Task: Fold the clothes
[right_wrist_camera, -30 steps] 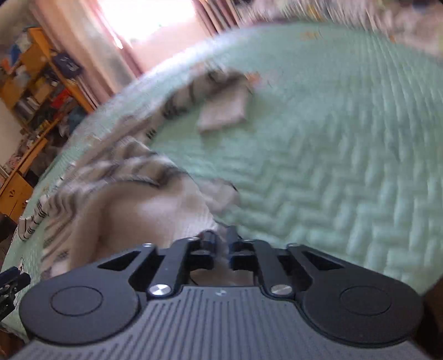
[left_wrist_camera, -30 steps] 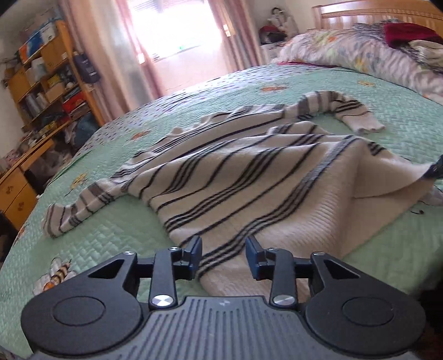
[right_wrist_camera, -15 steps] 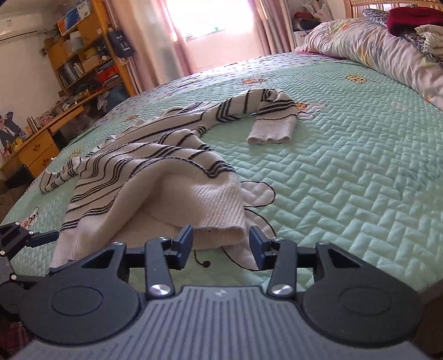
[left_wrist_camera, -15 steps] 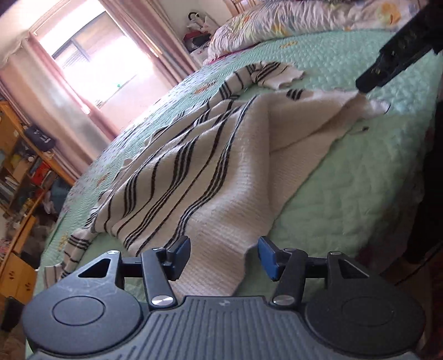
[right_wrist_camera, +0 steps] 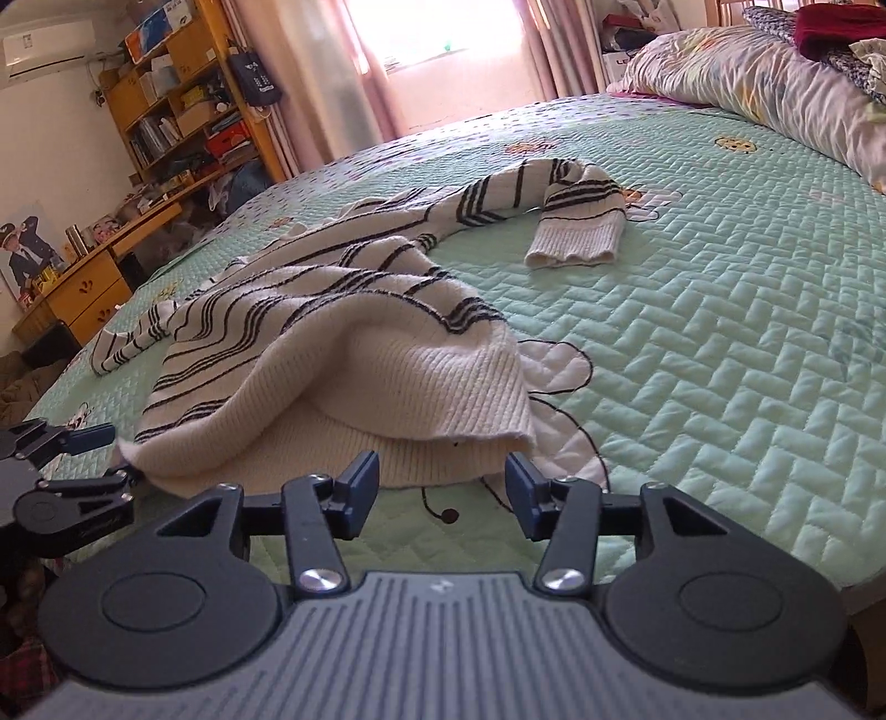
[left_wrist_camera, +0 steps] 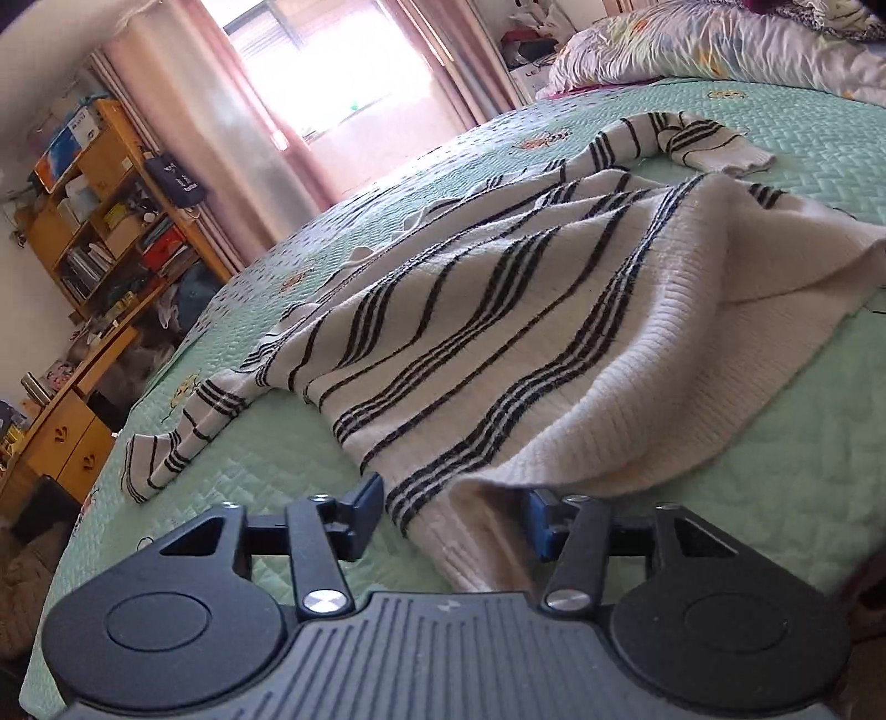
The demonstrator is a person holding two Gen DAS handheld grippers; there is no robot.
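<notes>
No text legible from my wrist cameras. Print on the shelf boxes (right_wrist_camera: 160, 22) far left and the white carton (right_wrist_camera: 617, 58) by the far pillow is too blurred to read.

Green quilted bedspread (right_wrist_camera: 720, 343), wooden bookshelf (right_wrist_camera: 183, 105)

A cream sweater (right_wrist_camera: 354, 343) banded with black stripes is seen on a mint-green quilted bedspread (right_wrist_camera: 720, 332); pink curtains (right_wrist_camera: 310, 72) and orange-brown shelves (right_wrist_camera: 183, 111) are shown.
</notes>
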